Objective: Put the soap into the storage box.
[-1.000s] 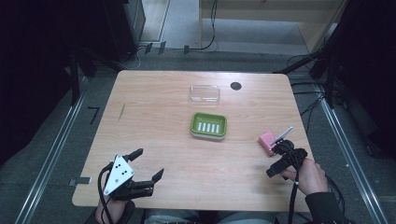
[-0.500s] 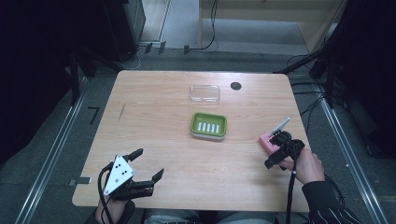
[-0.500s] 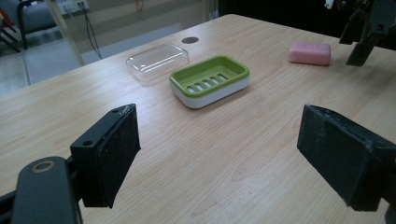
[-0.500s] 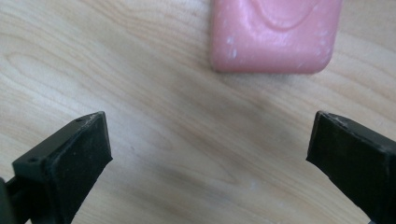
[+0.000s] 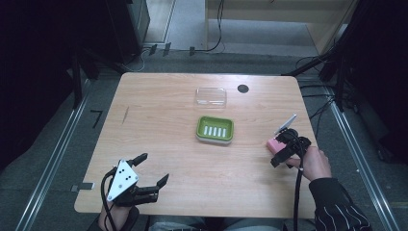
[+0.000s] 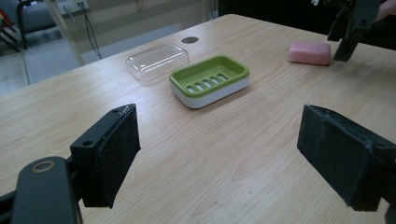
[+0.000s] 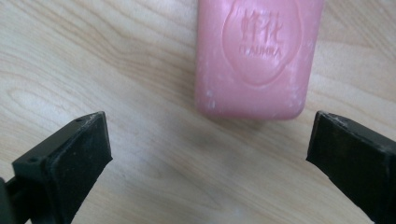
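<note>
Wooden table (image 5: 159,120), high view: a green soap dish (image 5: 215,129) with a slotted floor and a white base sits at frame centre. A clear plastic lid (image 5: 210,96) lies just above it, apart from it; a dark round hole (image 5: 243,88) in the tabletop is to the lid's right.

Pink soap bar (image 5: 273,144): right of centre in the high view, flat on the wood, well apart from the dish. The right gripper (image 5: 281,153) hangs directly over it, partly covering it, held by a hand (image 5: 315,162) with a striped sleeve at lower right.

Right gripper view adds what the high view cannot: the soap bar (image 7: 259,56) fills the upper middle of the frame, with a stamped oval emblem and characters. Both black jaws stand wide at the lower corners, released, touching nothing; the bar lies beyond their tips.

Left gripper (image 5: 149,178): lower left of the high view, grey three-cornered plate on top, jaws spread and empty. Its own view shows dish (image 6: 210,80), lid (image 6: 157,59) and soap (image 6: 310,52) in a row across the upper frame, and the right gripper (image 6: 348,28) at upper right, beside the bar.

Change from one second ago: the right gripper has moved up-frame from the table's near edge to the soap. The left gripper, dish and lid are unmoved.
</note>
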Action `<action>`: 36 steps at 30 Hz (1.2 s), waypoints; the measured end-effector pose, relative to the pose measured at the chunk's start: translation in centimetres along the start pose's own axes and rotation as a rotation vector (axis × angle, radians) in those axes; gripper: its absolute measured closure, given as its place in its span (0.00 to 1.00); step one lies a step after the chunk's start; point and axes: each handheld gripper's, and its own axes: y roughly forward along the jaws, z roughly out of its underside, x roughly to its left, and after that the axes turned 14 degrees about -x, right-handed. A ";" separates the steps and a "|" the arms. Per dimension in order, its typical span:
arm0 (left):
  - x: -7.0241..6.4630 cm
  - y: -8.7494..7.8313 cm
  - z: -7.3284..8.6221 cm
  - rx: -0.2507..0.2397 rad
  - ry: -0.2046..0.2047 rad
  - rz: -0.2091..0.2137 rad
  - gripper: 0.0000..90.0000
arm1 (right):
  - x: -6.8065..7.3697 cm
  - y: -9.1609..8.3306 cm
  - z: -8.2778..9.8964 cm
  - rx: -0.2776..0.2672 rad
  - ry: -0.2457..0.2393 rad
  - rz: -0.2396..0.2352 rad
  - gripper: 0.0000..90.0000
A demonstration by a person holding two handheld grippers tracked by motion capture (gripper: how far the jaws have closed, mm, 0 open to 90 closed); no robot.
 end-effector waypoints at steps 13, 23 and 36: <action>0.0 0.0 0.0 -0.001 0.001 0.000 0.15 | -0.6 0.9 -1.8 0.008 -0.015 -0.012 0.01; 0.0 0.0 0.0 -0.001 0.001 0.000 0.15 | -1.0 1.8 -2.9 0.017 -0.027 -0.025 0.00; 0.0 0.0 0.0 0.001 0.002 0.000 0.15 | -1.6 3.1 -3.9 0.023 -0.036 -0.020 0.01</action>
